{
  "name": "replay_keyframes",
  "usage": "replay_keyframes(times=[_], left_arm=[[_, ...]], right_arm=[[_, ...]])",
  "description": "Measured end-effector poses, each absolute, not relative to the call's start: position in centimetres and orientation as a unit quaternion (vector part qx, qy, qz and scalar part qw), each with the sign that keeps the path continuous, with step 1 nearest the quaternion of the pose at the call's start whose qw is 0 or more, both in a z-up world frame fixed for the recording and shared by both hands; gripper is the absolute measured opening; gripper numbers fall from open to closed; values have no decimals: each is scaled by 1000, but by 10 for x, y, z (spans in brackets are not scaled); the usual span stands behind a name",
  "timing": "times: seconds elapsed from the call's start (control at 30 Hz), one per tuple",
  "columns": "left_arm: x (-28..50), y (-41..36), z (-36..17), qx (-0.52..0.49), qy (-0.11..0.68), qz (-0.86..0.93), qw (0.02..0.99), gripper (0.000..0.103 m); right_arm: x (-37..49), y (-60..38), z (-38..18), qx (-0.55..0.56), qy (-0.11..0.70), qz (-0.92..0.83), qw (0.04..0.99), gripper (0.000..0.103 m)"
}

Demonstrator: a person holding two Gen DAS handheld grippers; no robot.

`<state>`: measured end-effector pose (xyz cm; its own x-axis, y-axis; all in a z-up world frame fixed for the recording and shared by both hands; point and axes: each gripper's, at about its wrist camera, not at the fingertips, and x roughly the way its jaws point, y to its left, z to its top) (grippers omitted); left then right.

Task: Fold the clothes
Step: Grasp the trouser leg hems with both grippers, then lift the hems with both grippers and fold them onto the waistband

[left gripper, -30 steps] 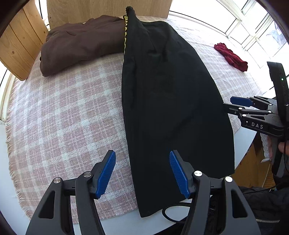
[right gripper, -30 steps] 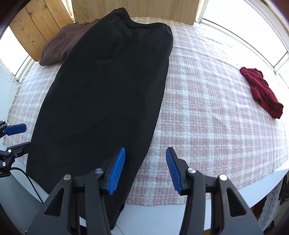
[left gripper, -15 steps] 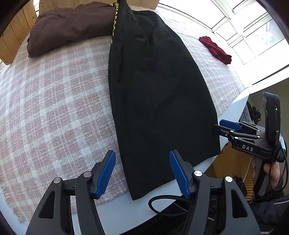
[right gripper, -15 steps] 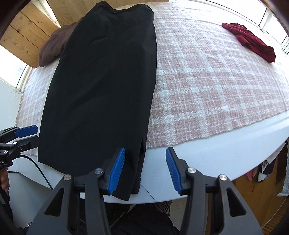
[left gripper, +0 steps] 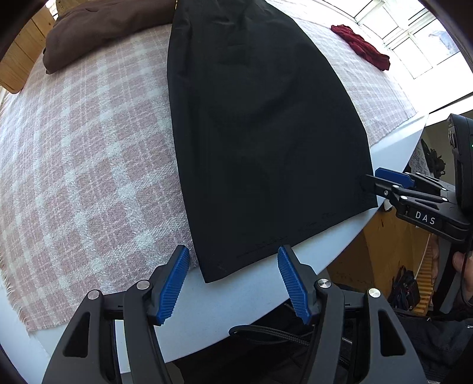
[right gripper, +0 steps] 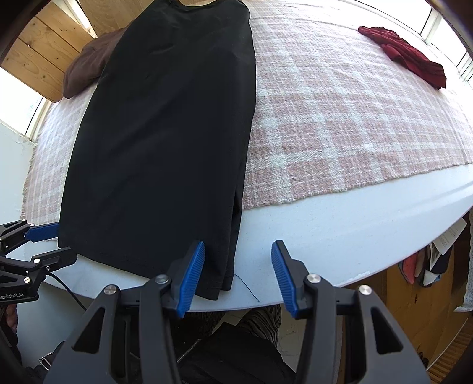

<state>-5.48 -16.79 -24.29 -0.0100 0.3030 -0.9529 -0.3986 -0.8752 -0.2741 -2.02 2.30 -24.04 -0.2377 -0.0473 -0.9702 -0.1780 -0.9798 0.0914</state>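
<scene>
A long black garment (left gripper: 260, 124) lies flat, folded lengthwise, on a pink plaid cloth (left gripper: 82, 153). Its hem hangs onto the bare white table (left gripper: 236, 307) at the near edge. My left gripper (left gripper: 233, 280) is open, and the hem's left corner sits between its blue pads (left gripper: 174, 280) without touching them. My right gripper (right gripper: 238, 274) is open too. The garment's (right gripper: 165, 133) right hem corner lies just beside its left pad (right gripper: 192, 274). Each gripper shows from the side in the other's view: the right gripper (left gripper: 374, 180) and the left gripper (right gripper: 50, 243).
A brown garment (left gripper: 103, 26) is bunched at the far left by wooden panels (right gripper: 44, 53). A crumpled red garment (right gripper: 405, 56) lies at the far right near windows. The table's near edge (right gripper: 354, 260) curves just ahead of me, with a person's legs below.
Both grippers have drawn back along the black garment to its hem at the near table edge. Both have stayed open, and the garment has not moved.
</scene>
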Motion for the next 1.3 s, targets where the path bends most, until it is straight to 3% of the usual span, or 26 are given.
replay_keyframes(times=[0.33,0.37,0.4,0.47,0.53,0.6,0.63,0.67,0.7,0.93,1.3], left_arm=[[-55,-165,-246,-661,21,710,242,56],[-54,-165,-245,-660,22,710,244,52],[-54,-166,-245,-660,19,710,246,41],[-55,-168,-245,-661,11,708,250,38],[-55,-169,-245,-661,13,707,252,24],[-54,-169,-245,-658,17,709,253,22],[-54,-170,-245,-657,17,709,254,16],[-53,-170,-246,-657,16,709,256,11],[-53,-171,-246,-658,14,707,259,10],[-54,-176,-234,-649,-27,705,285,6],[-53,-180,-200,-619,-60,719,312,6]], right_arm=[[-18,12,-241,-612,96,784,24,47],[-18,10,-240,-612,93,785,22,47],[-17,8,-240,-611,93,786,20,47],[-16,3,-239,-608,94,789,8,47],[-15,-3,-239,-605,82,792,0,47],[-14,-8,-238,-601,73,796,-9,47],[-14,-10,-238,-597,77,798,-18,42],[-14,-9,-237,-595,85,798,-25,21],[-14,-8,-237,-596,95,797,-30,9],[-15,14,-222,-575,177,797,-52,5],[-33,53,-178,-539,194,817,-62,5]])
